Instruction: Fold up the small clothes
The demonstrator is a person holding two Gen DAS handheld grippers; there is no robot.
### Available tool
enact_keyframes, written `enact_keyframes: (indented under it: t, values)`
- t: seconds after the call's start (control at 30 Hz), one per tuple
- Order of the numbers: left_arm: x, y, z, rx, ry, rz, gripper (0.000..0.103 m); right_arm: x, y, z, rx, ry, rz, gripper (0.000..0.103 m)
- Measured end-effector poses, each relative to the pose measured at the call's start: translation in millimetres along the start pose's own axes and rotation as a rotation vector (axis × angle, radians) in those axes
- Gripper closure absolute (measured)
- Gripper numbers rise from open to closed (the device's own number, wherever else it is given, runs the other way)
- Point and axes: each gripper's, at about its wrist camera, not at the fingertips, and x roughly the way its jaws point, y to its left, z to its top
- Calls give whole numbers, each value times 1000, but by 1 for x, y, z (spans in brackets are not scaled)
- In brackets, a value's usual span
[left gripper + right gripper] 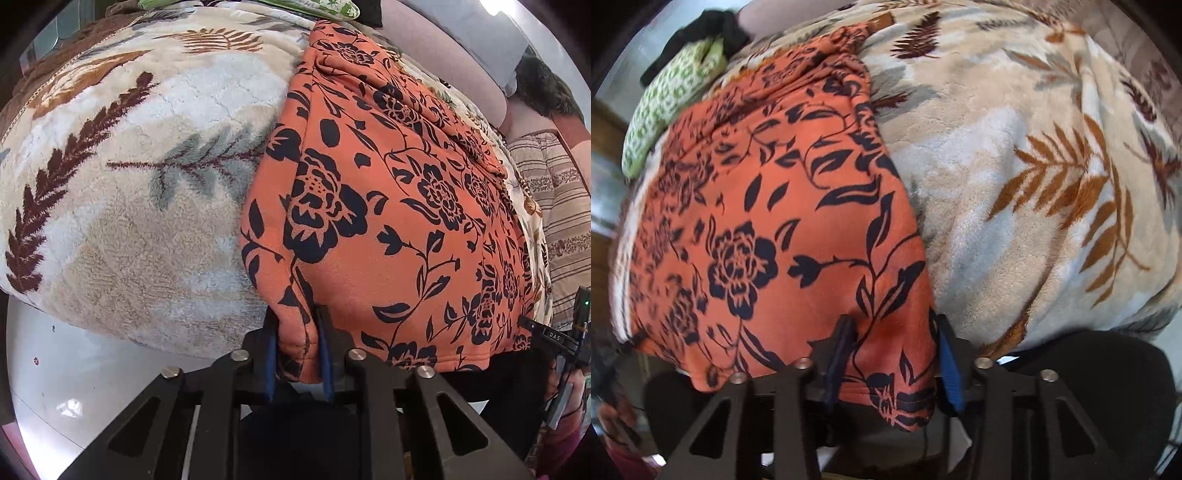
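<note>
The left gripper [297,332] pinches the near corner of an orange garment [388,206] printed with black flowers, its blue pads [325,354] pressed on the hem. The garment lies spread on a fleecy leaf-patterned blanket [129,184], whose edge overhangs a pale floor [74,387].

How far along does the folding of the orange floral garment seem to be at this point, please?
Done: the orange floral garment lies spread on the leaf-patterned blanket. In hand: the left tongs are shut on its near hem corner, and the right tongs straddle the other near corner, though whether they press it yet is unclear. Left: no fold is made, and a green patterned piece waits behind.
</note>
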Motion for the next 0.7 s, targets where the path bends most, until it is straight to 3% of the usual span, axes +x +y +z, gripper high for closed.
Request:
enact_keyframes:
  t: [0.1, 0.13, 0.27, 0.47, 0.6, 0.7]
  values:
    - [-9, 3, -4, 6, -7, -17, 88, -10, 14, -5, -97, -17, -49, 86]
    - [-12, 2, -4, 14, -11, -19, 88, -14, 19, -7, -126, -22, -31, 97]
    - [-28, -2, 2, 25, -26, -66, 88, -42, 29, -5, -166, -60, 64, 97]
    - [-68, -14, 23, 44, -71, -143, 88, -73, 24, 21, -73, -72, 334, 97]
    - [-92, -20, 41, 61, -102, -186, 88, -83, 27, 50, -9, -84, 465, 97]
    - [-105, -21, 67, 54, -118, -222, 88, -90, 22, 77, 32, -107, 517, 97]
